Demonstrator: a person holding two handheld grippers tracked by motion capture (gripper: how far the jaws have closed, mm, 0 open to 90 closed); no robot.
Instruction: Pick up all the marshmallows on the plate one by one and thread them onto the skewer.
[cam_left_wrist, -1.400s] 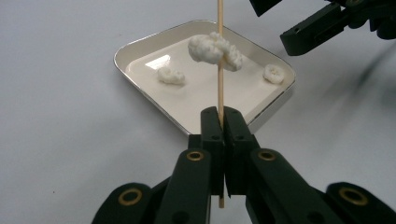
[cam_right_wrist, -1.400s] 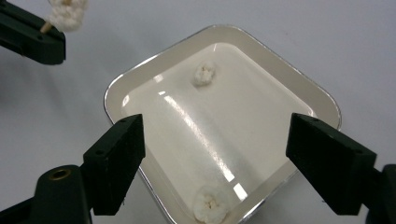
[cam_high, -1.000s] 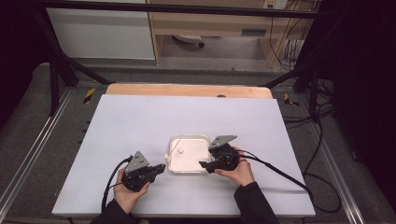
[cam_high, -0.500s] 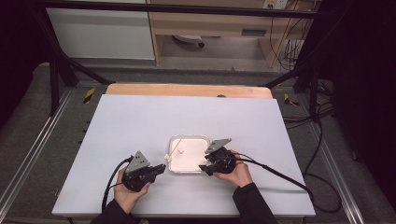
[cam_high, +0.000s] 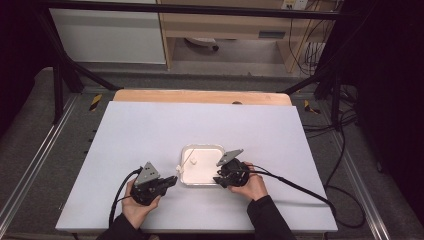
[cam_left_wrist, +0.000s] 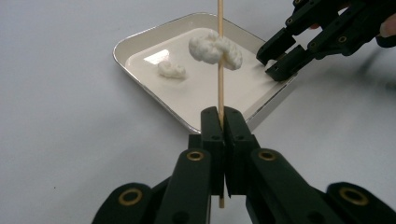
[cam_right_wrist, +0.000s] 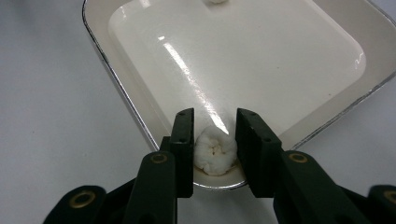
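A shallow white tray (cam_high: 202, 148) lies on the table. My left gripper (cam_left_wrist: 221, 116) is shut on a thin wooden skewer (cam_left_wrist: 220, 70), which stands up with a white puffy lump (cam_left_wrist: 208, 46) threaded on it over the tray. A second small lump (cam_left_wrist: 171, 70) lies loose on the tray floor. My right gripper (cam_right_wrist: 215, 121) reaches into the tray's near corner. Its jaws have just been closing around a third white lump (cam_right_wrist: 215, 154), and both pads now touch its sides. In the high view the left gripper (cam_high: 175, 179) is at the tray's left and the right gripper (cam_high: 216, 180) at its near right corner.
The tray sits near the front middle of a large pale table (cam_high: 150, 130), with a wooden strip (cam_high: 200, 96) along the far edge. Cables (cam_high: 300, 187) trail from both grippers toward the front. A dark metal frame (cam_high: 60, 80) surrounds the table.
The right gripper has edged slightly left and nearer along the tray's right side to its near corner. The left gripper and its skewer have stayed put.
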